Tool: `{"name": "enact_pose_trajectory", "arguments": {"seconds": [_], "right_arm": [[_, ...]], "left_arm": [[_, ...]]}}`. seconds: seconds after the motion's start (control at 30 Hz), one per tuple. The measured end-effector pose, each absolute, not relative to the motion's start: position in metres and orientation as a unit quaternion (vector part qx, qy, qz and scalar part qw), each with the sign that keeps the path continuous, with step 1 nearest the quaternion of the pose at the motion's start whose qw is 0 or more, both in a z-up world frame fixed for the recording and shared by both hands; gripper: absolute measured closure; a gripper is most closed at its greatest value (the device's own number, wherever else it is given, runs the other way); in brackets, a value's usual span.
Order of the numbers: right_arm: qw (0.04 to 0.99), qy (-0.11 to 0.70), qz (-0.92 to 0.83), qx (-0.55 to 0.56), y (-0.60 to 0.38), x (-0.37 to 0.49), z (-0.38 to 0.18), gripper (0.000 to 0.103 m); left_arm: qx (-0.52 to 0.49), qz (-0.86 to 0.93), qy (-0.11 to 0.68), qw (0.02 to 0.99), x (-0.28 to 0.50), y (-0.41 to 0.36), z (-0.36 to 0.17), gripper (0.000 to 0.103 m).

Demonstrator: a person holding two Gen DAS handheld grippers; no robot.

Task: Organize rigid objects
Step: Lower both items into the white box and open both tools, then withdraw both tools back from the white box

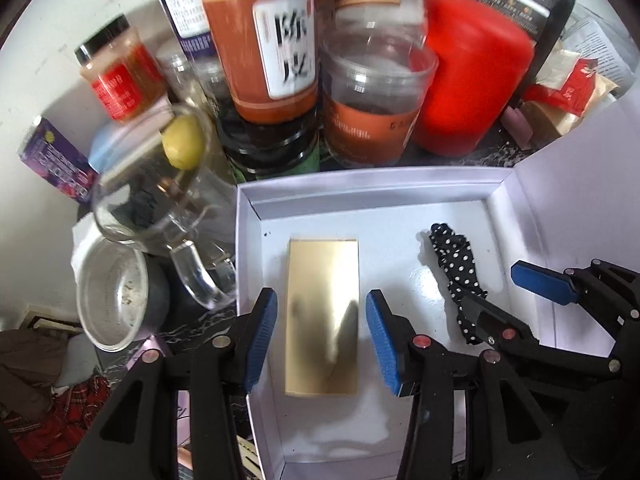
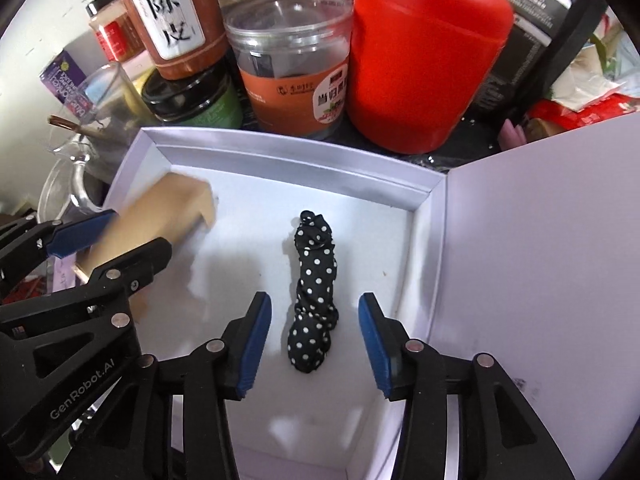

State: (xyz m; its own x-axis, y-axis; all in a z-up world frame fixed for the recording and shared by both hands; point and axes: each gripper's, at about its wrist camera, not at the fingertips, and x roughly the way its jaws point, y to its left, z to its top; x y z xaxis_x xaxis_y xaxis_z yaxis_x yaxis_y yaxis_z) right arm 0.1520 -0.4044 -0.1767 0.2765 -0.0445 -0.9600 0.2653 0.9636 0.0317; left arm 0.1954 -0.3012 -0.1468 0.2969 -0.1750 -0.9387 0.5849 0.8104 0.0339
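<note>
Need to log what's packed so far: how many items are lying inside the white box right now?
2. A gold box lies on the left side of the white box; a black polka-dot cloth lies on the right side. The near end is hidden behind the grippers.

place: home | evidence: cluttered counter, food jars (image 2: 176, 16), glass mug (image 1: 160, 216), red canister (image 2: 424, 52)
</note>
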Motion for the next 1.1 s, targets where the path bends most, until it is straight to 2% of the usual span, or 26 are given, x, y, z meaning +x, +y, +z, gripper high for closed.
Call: {"name": "enact_pose_trajectory", "arguments": {"seconds": [0.57,1.1], "right_arm": [[0.823,0.554,-0.096,0.081,-0.389,0.124,-0.096,0.058],[0.853,0.515,-0.070,0.054,-0.345,0.099,-0.048,0.058]], "left_arm": [[0.160,-0.239,0.502,0.816,0.177,-0.272,-0.072,0.054],[0.109,-0.208,0.474,0.849,0.141,-0.213,-0.012,0.054]]}}
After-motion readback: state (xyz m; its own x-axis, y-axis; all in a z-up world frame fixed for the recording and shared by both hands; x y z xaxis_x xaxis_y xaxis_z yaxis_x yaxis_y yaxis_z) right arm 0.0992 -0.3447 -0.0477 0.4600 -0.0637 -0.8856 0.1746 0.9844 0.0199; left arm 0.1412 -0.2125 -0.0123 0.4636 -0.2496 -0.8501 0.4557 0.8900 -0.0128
